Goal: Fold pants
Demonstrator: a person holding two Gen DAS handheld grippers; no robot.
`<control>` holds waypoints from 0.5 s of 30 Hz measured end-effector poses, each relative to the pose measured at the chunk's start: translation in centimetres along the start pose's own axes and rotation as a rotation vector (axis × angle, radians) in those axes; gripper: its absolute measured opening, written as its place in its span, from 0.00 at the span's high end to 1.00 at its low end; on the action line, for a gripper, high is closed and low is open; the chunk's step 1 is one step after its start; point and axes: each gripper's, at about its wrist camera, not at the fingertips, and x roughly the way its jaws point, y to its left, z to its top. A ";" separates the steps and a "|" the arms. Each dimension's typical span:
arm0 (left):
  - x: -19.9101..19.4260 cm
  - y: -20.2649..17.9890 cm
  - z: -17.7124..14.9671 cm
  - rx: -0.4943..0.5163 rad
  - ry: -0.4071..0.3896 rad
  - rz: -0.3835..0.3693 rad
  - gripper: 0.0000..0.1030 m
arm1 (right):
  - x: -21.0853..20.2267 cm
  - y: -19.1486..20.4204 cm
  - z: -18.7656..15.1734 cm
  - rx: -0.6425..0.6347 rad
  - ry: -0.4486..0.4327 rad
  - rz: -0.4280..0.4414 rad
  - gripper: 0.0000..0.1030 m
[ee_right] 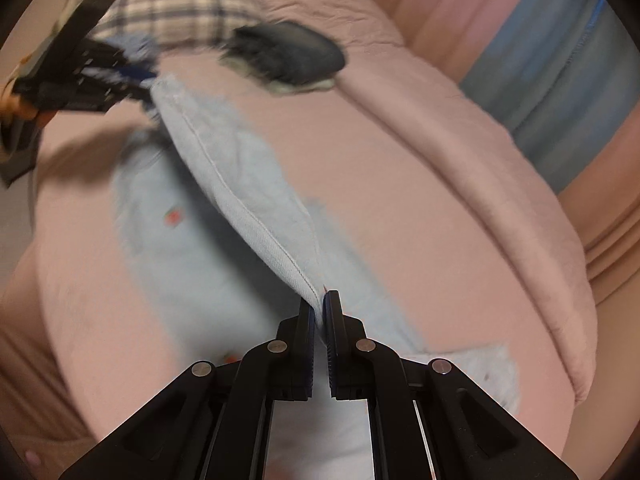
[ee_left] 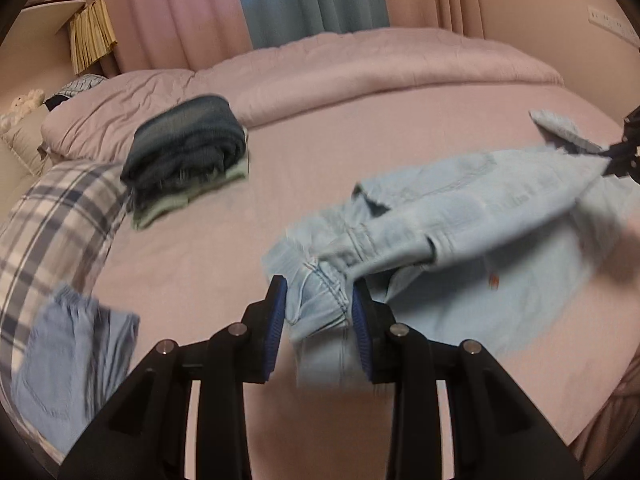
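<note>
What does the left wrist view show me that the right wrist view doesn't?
Only the left wrist view: the left claw gripping a bunched seam of the light blue denim pants, a blue denim garment lying at lower left, and tan fringed fabric hanging by a shelf.

Only the right wrist view: the right claw shut on a thin edge of the pants, and their taut fold line running toward the other claw.

Both: the pink bed sheet, the dark folded clothes stack, the plaid pillow and the pink and blue curtains.

place: home bedroom | shown by: bed (ee_left: 280, 168), pillow (ee_left: 52, 216), curtains (ee_left: 280, 0)
</note>
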 end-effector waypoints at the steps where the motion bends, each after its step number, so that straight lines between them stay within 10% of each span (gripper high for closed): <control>1: 0.5 -0.3 -0.6 0.007 0.022 0.006 0.66 | 0.2 0.9 -0.5 -0.019 0.015 0.009 0.94; 6: 1.8 -1.3 -2.5 -0.001 0.094 0.030 0.53 | 3.1 4.1 -2.8 -0.078 0.081 0.022 0.94; 15: -1.6 2.7 -4.0 -0.346 0.046 -0.048 0.38 | 4.8 4.6 -3.9 -0.070 0.099 0.023 0.94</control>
